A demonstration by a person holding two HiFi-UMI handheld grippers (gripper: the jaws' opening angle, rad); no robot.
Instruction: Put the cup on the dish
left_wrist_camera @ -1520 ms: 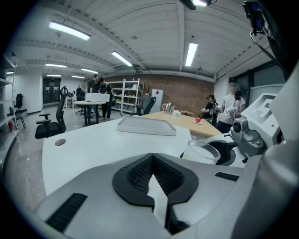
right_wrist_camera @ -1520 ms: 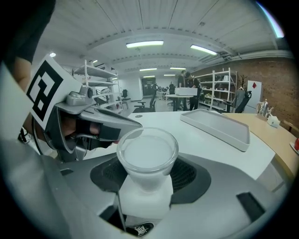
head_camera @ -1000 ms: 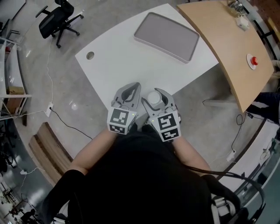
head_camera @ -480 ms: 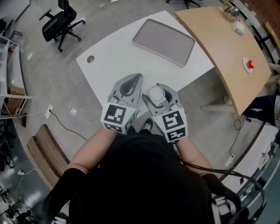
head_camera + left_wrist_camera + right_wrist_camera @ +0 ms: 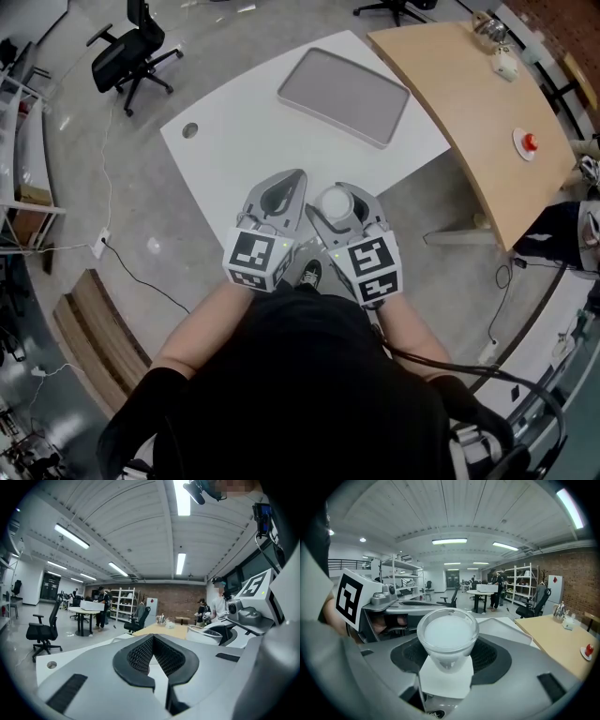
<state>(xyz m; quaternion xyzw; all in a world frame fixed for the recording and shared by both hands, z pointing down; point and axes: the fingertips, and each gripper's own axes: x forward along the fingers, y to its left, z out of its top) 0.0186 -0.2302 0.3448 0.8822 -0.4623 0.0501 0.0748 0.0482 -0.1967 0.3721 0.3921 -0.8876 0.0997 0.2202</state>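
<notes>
The right gripper (image 5: pixel 337 208) is clamping the cup (image 5: pixel 447 638) by its sides; it is probably light, slick and breakable. The left gripper (image 5: pixel 292 181) is hanging closed and empty.

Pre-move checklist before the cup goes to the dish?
1. Grip: right gripper shut on cup: ok.
2. Cup upright, rim up: ok.
3. Dish bare: ok.
4. White table between cup and dish holds nothing: ok.
5. Left gripper shut, empty, beside the right one: ok.
6. Cup over dish: not ok. It hangs at the table's near edge and the dish lies at the far side.
</notes>
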